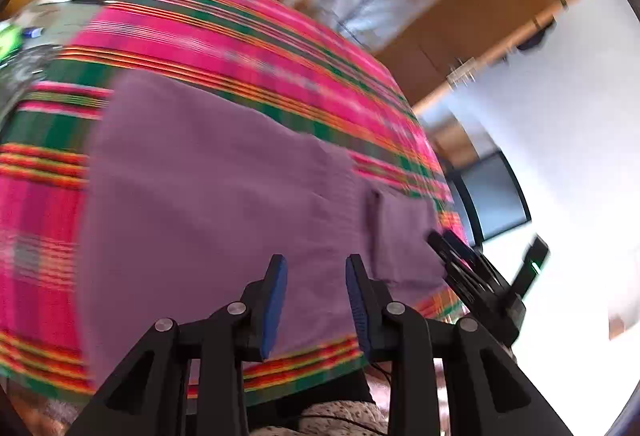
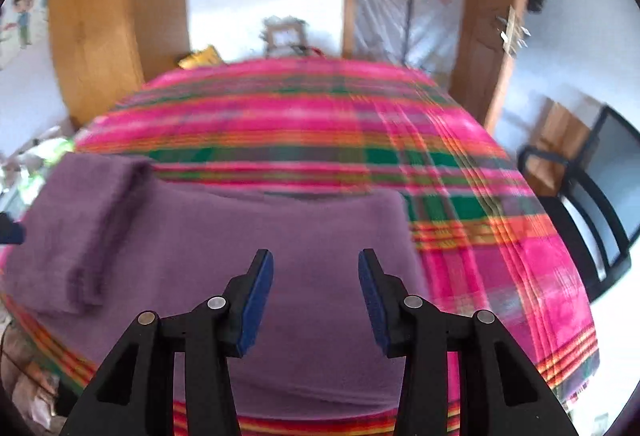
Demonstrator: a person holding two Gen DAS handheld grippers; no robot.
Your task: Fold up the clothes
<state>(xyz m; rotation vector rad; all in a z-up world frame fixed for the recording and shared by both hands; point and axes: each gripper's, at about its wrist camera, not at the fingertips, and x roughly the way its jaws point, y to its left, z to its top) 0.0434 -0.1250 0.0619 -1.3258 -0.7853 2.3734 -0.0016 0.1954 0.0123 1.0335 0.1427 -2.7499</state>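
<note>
we see the purple garment (image 2: 256, 236) lying flat on the plaid tablecloth (image 2: 500, 228), one sleeve folded in, with left tongs (image 1: 316, 300) and right tongs (image 2: 316, 300) both parted, holding nothing.

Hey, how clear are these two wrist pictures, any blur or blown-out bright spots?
Left wrist view: the plaid cloth is smeared by motion blur, the wall at right is blown out white, and the left gripper stays sharp. Right wrist view: the purple garment and plaid are soft and smeared, the fisheye bows the table, and the right gripper is crisp.
</note>
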